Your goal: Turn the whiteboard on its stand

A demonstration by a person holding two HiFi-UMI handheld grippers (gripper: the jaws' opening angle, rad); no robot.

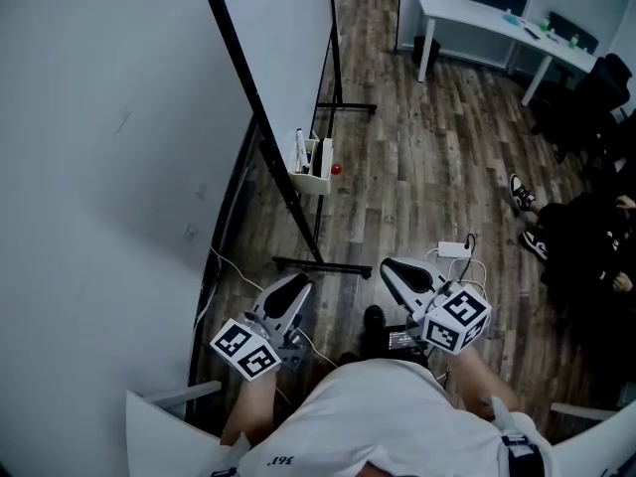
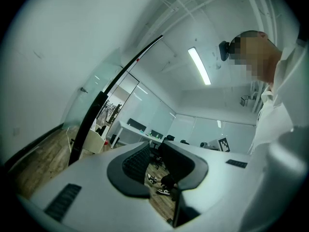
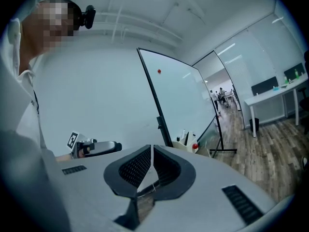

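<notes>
Ahead of the person, the whiteboard [image 1: 288, 38] stands edge-on on its black stand [image 1: 323, 265], untouched, with both grippers well short of it. The left gripper [image 1: 295, 289] has its jaws slightly apart around nothing, and the right gripper [image 1: 396, 269] has its jaws pressed together, empty. Recommended: spread both, take the whiteboard's near frame edge and turn it slowly, since a cream holder [image 1: 316, 175] on the whiteboard's lower edge carries upright markers [image 1: 301, 150] that could spill, with a small red thing [image 1: 337, 169] just beside it.

Office, white rectangular desk [image 1: 467, 10] far right, black office chairs [image 1: 601, 87], white whiteboard on black stand [image 1: 288, 38] left, glass partition walls [image 3: 241, 66].
</notes>
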